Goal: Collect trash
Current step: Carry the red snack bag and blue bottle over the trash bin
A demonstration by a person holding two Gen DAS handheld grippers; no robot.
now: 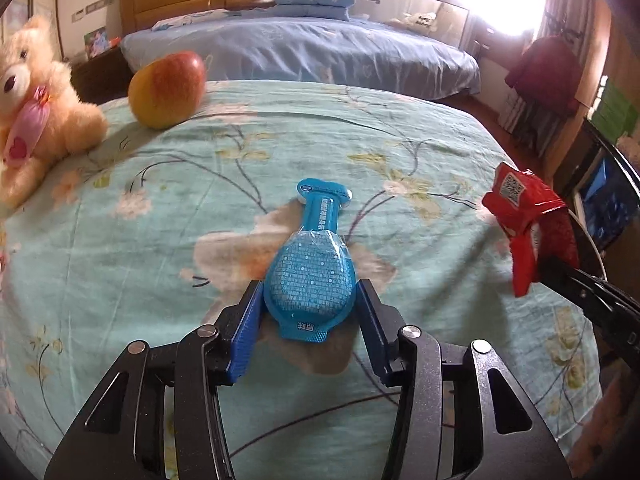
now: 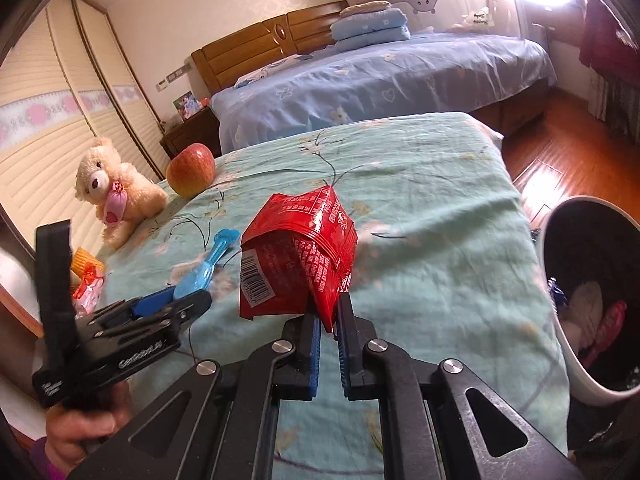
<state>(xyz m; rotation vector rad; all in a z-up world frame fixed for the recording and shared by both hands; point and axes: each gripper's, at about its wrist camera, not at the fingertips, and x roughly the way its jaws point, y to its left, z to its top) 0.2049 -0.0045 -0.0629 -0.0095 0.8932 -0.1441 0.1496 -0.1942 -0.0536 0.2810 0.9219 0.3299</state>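
**Right wrist view: red wrapper pinched, blue pack flanked**

Right wrist view shows the right hand-held gripper (image 2: 328, 320) pressed together on the lower edge of a crumpled red wrapper (image 2: 298, 256), which hangs clear above the green flowered bed (image 2: 440, 240). Thin, light, crinkly film like this will likely flop and could slip from a shallow pinch, so the bite on a folded, doubled edge looks the safer hold. A white bin (image 2: 560, 360) with rubbish already inside stands just beside the bed on the right, near the wrapper.

From the left wrist camera, the left hand-held gripper (image 1: 310, 300) stands spread around the round end of a blue spoon-shaped pack (image 1: 310, 264) lying flat on the bed. One pad seems to touch its side; the other shows a small gap, so it does not look gripped. This pack seems stiffer, with a glossy, probably slippery shell; its wide round body, where the fingers now sit, offers more purchase than the narrow neck.

An apple (image 1: 166, 90) and a teddy bear (image 1: 36, 108) sit well apart at the far side.
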